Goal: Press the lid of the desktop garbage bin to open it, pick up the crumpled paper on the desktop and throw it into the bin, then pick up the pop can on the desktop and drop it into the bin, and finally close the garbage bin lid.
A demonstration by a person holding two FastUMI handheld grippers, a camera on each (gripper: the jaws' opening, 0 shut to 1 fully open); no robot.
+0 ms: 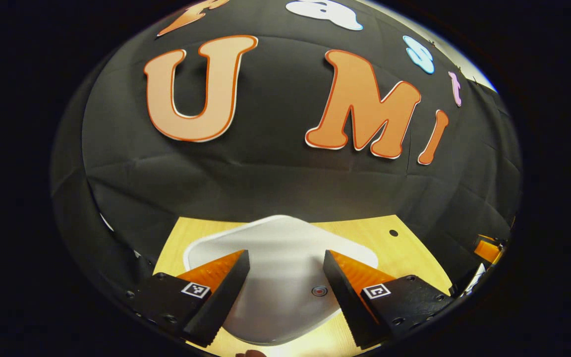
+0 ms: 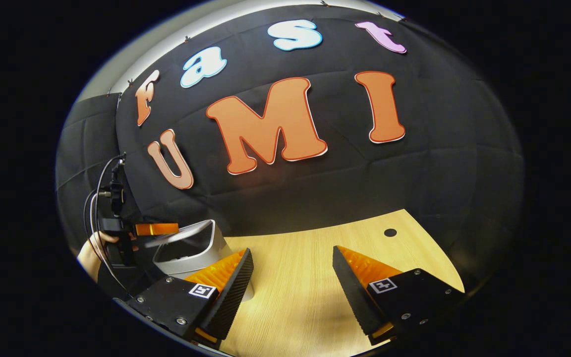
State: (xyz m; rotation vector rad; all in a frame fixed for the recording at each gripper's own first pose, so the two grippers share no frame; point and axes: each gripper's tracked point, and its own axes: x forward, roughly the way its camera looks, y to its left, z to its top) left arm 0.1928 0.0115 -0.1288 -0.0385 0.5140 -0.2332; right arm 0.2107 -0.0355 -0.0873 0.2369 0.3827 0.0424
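Observation:
The white desktop bin lid [image 1: 275,248] lies right under my left gripper [image 1: 285,267], which hangs open above it with a finger over each side. A small round red button [image 1: 319,291] sits on the lid near the right finger. In the right gripper view the bin [image 2: 201,255] stands at the far left on the wooden table, its lid [image 2: 179,234] tilted and slightly ajar. The left gripper [image 2: 164,229] rests at the lid's edge, held by a hand [image 2: 91,254]. My right gripper [image 2: 290,277] is open over bare table, with nothing between its fingers.
The wooden table [image 2: 310,258] ends at the black cloth wall close behind the bin. A small dark hole [image 2: 390,232] marks the tabletop at the back right. An orange and black part [image 1: 487,248] shows at the far right edge of the left gripper view.

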